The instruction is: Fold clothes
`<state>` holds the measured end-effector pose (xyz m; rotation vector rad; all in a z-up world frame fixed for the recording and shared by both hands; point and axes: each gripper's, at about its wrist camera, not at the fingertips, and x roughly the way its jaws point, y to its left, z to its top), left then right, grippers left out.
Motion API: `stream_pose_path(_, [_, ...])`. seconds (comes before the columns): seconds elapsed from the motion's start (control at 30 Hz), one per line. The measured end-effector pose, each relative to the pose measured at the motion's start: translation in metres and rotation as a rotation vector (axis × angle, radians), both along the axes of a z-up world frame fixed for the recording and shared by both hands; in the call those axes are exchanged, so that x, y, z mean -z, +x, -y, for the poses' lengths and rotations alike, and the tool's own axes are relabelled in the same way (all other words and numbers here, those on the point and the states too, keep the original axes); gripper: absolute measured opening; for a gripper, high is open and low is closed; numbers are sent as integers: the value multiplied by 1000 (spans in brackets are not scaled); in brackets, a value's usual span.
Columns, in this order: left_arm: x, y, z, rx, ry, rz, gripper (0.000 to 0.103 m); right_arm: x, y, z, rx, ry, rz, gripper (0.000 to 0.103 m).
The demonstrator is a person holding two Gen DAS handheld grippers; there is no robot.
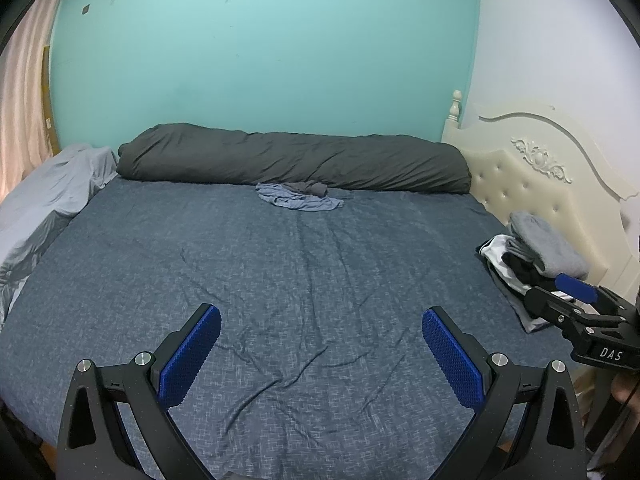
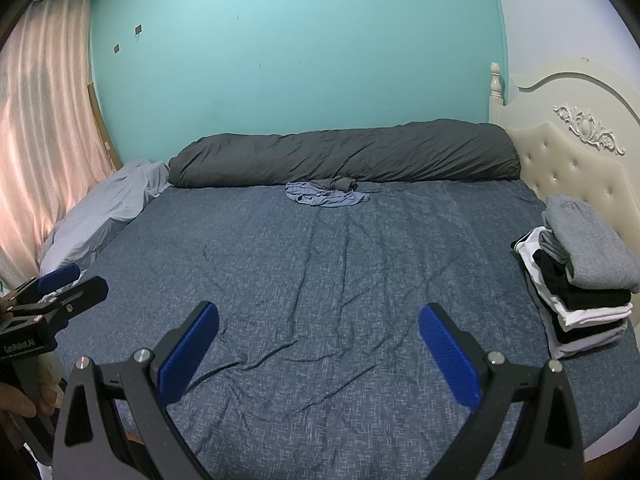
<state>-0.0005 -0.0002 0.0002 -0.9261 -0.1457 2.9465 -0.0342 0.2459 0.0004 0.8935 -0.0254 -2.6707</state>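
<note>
Bedroom, teal wall, big bed with blue-grey sheet filling both wrist views. Left gripper has its fingers spread wide, nothing between them, hovering over bare sheet. Right gripper likewise: fingers wide apart and empty.

Loose clothes, a pale blue garment with a darker grey piece bunched on it, lie straight ahead of both claws, well apart from them, touching or just short of the rolled dark duvet. The heap's long axis runs left-right, across the fingers' line. It sits a bit left of centre ahead of the left claw and near dead centre ahead of the right claw, so neither is clearly nearer.

Folded stack, grey on top with black and white below, sits to the right of both claws, by the cream headboard and nearest the right one.

Judgement: several items already lie folded and the crumpled heap remains; reaching it means going forward across the open sheet.
</note>
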Motion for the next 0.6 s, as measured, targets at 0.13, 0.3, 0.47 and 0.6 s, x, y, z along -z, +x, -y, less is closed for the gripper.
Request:
stream_pose_path(0.13, [-1, -2, 1, 0, -1, -2, 103, 0, -1, 0, 0, 0, 1, 101])
stream_pose_path(0.3, [-6, -1, 3, 3, 3, -2, 103, 1, 1, -1, 2, -4, 0, 101])
stream_pose_path(0.47, [-9, -4, -4, 5, 8, 0, 103, 1, 1, -2, 0, -4, 0, 101])
stream_pose_path(0.6, [-8, -3, -4, 22, 11, 1, 103, 4, 0, -3, 3, -9, 2, 101])
